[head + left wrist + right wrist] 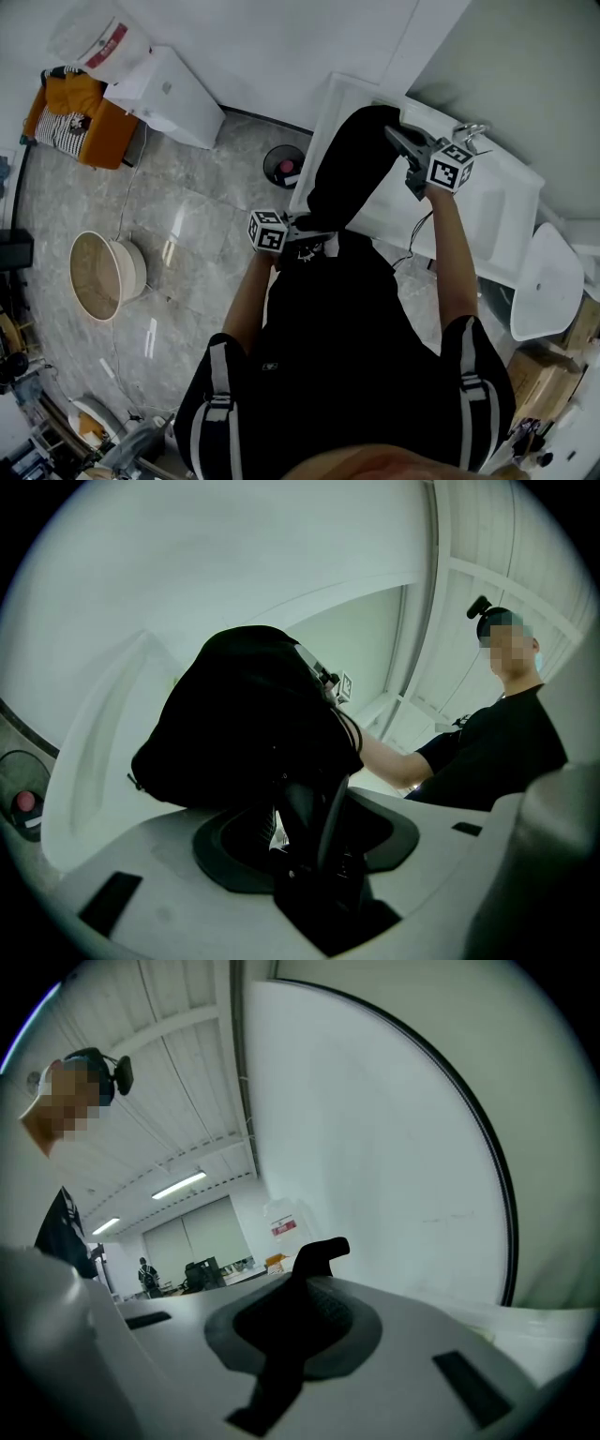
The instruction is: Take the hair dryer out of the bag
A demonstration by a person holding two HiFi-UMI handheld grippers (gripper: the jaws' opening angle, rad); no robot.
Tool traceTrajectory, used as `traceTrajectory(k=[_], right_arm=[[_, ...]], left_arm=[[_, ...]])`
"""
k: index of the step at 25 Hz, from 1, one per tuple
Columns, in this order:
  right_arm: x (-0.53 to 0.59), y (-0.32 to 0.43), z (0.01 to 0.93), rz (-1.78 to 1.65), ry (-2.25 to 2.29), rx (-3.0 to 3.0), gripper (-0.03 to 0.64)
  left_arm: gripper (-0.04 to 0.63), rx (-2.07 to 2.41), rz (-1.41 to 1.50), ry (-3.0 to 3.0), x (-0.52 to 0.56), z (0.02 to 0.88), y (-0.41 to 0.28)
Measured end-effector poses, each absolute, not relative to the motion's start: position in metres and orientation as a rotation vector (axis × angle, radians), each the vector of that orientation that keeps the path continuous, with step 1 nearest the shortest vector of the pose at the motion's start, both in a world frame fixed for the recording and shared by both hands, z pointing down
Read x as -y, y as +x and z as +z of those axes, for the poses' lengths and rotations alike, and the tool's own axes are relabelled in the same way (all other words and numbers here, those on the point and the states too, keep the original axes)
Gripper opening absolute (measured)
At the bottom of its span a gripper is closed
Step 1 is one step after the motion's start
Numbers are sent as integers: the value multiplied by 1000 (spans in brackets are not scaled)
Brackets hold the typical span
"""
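Head view puts the black bag (352, 173) just above centre, lying on the white surface (487, 202) with its lower end hanging past the near edge. My left claw (305, 228) sits at that lower end, its marker cube beside it. My right claw (398, 136) is at the bag's upper right corner, pointing up and left, tips close to the cloth. I cannot tell whether they touch it.

Left gripper view shows the left claw (314, 808) narrow, pinched on a dark fold at the bag's (244, 714) underside, and the bag bulks over it in the middle of the frame, against the white surface (94, 747).

Right gripper view has the right claw (319, 1255) drawn together with nothing in it, facing a white wall and ceiling lights.

I see no hair dryer in any view — only the bag's black outside.

On the grey floor at the head view's left stands a round woven basket (103, 275), and a white chair (548, 281) is at the right edge.
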State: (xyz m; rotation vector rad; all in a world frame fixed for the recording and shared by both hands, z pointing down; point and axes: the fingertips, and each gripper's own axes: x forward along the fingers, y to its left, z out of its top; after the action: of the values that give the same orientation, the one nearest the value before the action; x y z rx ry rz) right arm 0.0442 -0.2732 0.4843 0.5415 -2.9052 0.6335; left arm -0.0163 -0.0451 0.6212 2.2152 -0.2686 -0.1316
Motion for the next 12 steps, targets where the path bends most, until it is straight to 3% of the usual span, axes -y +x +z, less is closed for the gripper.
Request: traceTrajectory(k=[12], right_arm=[[319, 94, 404, 416, 824, 2989, 72]], left_arm=[[198, 296, -135, 2192, 36, 631, -32]])
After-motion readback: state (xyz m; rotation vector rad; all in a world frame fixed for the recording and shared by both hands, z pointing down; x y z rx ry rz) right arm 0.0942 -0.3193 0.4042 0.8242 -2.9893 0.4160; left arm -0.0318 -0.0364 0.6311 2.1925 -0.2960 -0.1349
